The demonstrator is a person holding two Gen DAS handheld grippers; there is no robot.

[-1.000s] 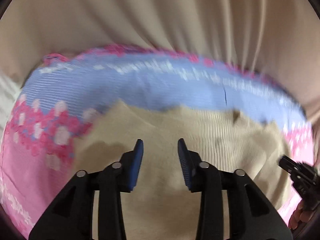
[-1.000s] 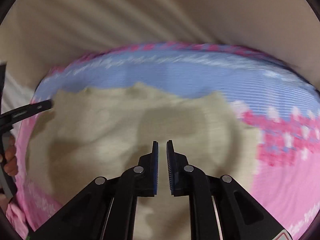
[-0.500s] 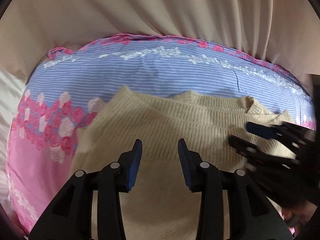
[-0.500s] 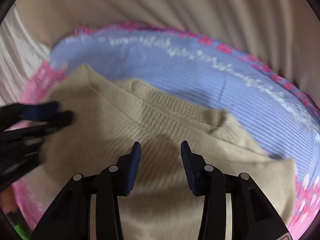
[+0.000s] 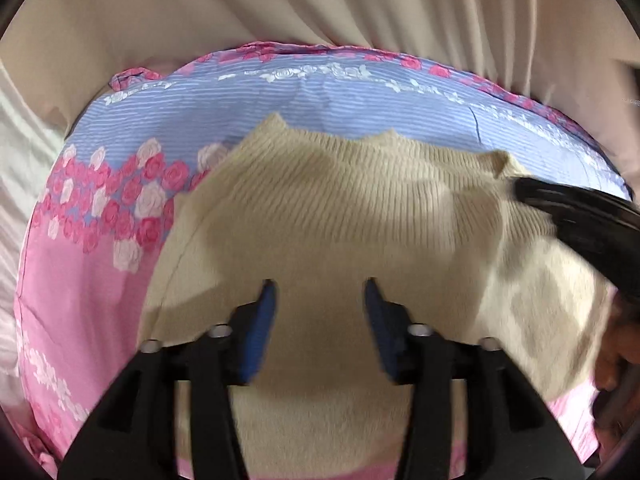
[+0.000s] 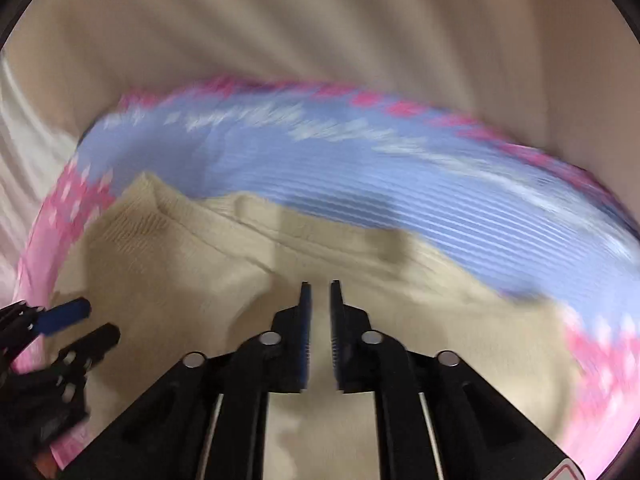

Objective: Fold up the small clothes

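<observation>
Sweater (image 5: 332,240) lies mid-frame on floral cover (image 5: 80,280), partly folded. Left tool (image 5: 319,300) released above it; right tool (image 6: 319,300) nearly clenched, apparently empty. Next: grasp an edge.

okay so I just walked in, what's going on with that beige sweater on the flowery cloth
A person with a handheld gripper in each hand is folding a small cream knit sweater that lies on a pink and blue floral cloth. The left gripper is open above the knit. The right gripper is nearly closed, with no fabric visible between its fingers. The right view is motion-blurred.
</observation>
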